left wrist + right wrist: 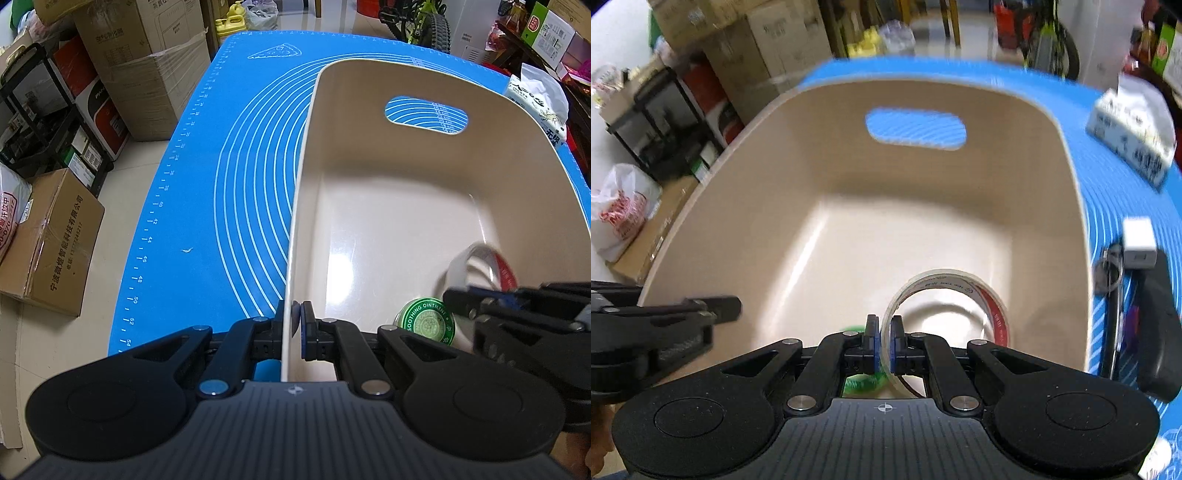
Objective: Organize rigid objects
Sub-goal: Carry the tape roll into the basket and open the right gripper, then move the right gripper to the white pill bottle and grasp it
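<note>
A beige plastic bin (424, 192) with a handle slot stands on a blue mat (229, 184). My left gripper (295, 325) is shut on the bin's left wall near the rim. My right gripper (884, 343) is shut on the wall of a clear tape roll (945, 306) with a red core label and holds it inside the bin (849, 221), low over the floor. The roll (480, 266) and right gripper (458, 299) also show in the left wrist view. A green round ointment tin (424, 321) lies on the bin floor; it peeks out under my right fingers (864, 384).
On the mat right of the bin lie a white charger block (1139, 240), a key ring (1108, 273) and a black handle-like object (1156, 325). A tissue pack (1130, 140) sits at the far right. Cardboard boxes (55, 240) and a black rack (37, 110) stand on the floor at left.
</note>
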Action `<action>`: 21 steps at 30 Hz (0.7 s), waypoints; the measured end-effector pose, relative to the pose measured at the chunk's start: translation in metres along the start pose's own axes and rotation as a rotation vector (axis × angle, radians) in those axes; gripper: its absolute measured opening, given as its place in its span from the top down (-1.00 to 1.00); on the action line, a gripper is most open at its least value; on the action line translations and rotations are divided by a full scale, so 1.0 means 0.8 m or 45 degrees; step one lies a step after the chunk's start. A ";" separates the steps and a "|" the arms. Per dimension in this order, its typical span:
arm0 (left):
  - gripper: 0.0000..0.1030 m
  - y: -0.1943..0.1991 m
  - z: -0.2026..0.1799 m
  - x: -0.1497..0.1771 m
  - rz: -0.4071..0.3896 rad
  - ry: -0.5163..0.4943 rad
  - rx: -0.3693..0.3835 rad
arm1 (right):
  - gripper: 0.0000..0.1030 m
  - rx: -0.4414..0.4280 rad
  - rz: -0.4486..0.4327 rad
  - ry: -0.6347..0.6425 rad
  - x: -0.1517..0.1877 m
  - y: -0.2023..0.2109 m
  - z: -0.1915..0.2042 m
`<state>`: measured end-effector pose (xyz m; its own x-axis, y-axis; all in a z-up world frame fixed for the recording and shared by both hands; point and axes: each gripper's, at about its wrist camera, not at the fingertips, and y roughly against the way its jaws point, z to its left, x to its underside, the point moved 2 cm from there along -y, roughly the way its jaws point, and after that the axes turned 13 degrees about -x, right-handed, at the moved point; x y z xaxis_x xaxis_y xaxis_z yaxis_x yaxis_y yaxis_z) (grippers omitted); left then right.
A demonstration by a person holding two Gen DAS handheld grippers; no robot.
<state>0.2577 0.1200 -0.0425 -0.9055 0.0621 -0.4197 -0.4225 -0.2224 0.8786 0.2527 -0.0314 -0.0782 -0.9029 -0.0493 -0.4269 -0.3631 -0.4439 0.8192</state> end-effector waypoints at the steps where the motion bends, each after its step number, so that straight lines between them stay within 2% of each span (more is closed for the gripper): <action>1: 0.87 0.000 0.000 0.000 0.000 -0.001 0.000 | 0.66 0.008 0.011 0.007 0.001 -0.002 0.001; 5: 0.87 0.000 -0.002 0.000 0.001 -0.003 -0.002 | 0.55 0.034 0.023 0.025 0.002 -0.001 0.006; 6: 0.87 0.000 -0.002 0.000 0.000 -0.002 -0.002 | 0.29 0.032 0.016 0.022 0.002 0.001 0.006; 9: 0.87 0.001 -0.002 0.000 -0.002 -0.005 -0.002 | -0.04 0.003 -0.049 0.013 0.001 0.013 0.004; 11: 0.87 0.000 -0.002 0.000 0.003 -0.007 -0.003 | -0.06 -0.005 -0.074 0.035 0.000 0.019 0.006; 14: 0.87 0.000 -0.001 0.000 0.004 -0.006 -0.002 | -0.26 -0.026 -0.138 0.097 0.004 0.036 0.012; 19: 0.86 0.000 -0.001 0.000 0.004 -0.006 -0.001 | -0.27 -0.071 -0.256 0.095 0.008 0.070 0.012; 21: 0.86 -0.001 -0.001 0.000 0.006 -0.004 0.001 | -0.39 -0.047 -0.314 0.098 0.009 0.088 0.011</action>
<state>0.2581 0.1194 -0.0429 -0.9075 0.0642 -0.4152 -0.4186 -0.2218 0.8806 0.2191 -0.0551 -0.0205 -0.7676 -0.0024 -0.6409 -0.5602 -0.4833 0.6727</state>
